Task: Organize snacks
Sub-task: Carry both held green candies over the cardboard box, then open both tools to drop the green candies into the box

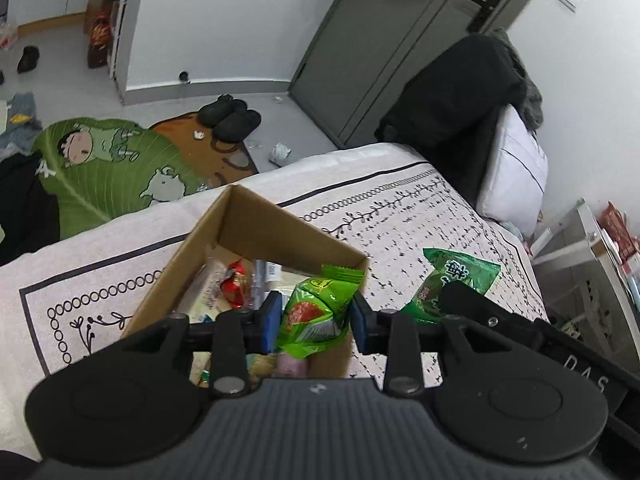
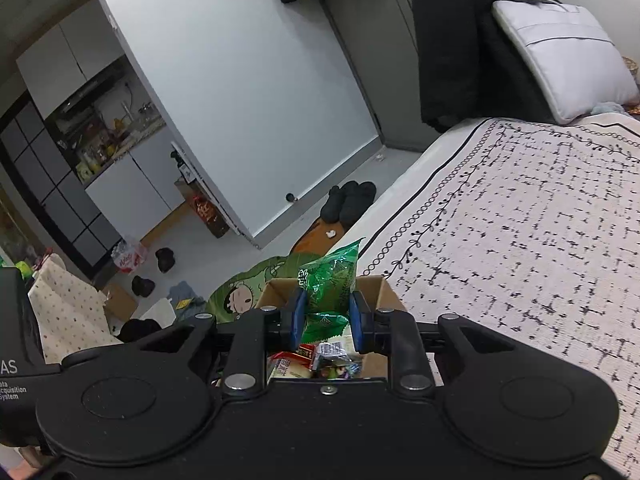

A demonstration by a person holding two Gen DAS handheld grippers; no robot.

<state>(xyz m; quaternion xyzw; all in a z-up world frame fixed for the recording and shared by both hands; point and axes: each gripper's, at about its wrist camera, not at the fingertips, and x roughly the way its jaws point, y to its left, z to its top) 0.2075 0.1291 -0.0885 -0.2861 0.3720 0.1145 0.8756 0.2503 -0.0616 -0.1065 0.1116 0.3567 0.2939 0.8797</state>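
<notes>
A brown cardboard box (image 1: 280, 236) with several snack packs inside sits on the patterned bedspread (image 1: 420, 220). My left gripper (image 1: 316, 316) is shut on a bright green snack pack (image 1: 316, 312), held over the box's right side. My right gripper (image 2: 328, 316) is shut on a dark green snack pack (image 2: 332, 280), held above the same box (image 2: 384, 292); this pack (image 1: 452, 276) and the right gripper's body show at the right in the left wrist view. Red and mixed packs (image 2: 316, 360) lie in the box below.
The bed edge (image 1: 120, 220) drops to a floor with a green cartoon rug (image 1: 112, 160) and black slippers (image 1: 230, 118). A white pillow (image 2: 560, 56) and a black garment (image 2: 460, 40) lie at the bed's head. A white shelf (image 1: 592, 248) stands at the right.
</notes>
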